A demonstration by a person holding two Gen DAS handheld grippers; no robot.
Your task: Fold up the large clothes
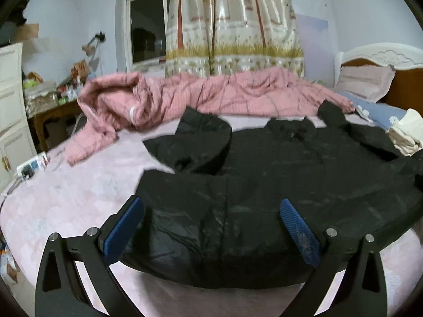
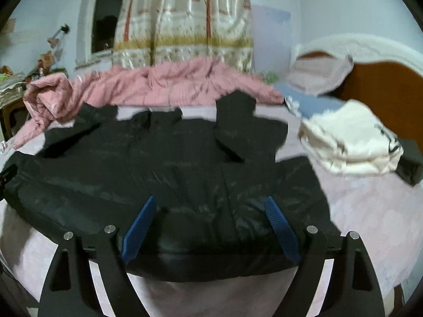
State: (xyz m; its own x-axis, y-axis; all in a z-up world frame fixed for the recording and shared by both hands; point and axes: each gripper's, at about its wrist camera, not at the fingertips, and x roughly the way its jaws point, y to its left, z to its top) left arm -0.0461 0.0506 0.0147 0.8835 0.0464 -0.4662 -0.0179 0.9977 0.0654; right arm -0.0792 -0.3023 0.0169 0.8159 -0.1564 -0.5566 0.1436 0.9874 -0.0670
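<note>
A large black jacket [image 1: 277, 185] lies spread flat on the pink bed sheet [image 1: 66, 206], collar away from me, its left sleeve folded in over the chest. It also shows in the right wrist view [image 2: 158, 171], with its right sleeve folded inward. My left gripper [image 1: 212, 206] is open and hovers over the jacket's near left hem, blue pads wide apart. My right gripper [image 2: 210, 206] is open over the near right hem. Neither holds fabric.
A crumpled pink quilt [image 1: 185, 97] lies along the far side of the bed. A folded cream garment [image 2: 349, 140] and a dark item [image 2: 409, 163] sit at right near the pillows [image 1: 367, 82] and headboard [image 2: 383, 92]. A cluttered table [image 1: 53, 105] stands at left.
</note>
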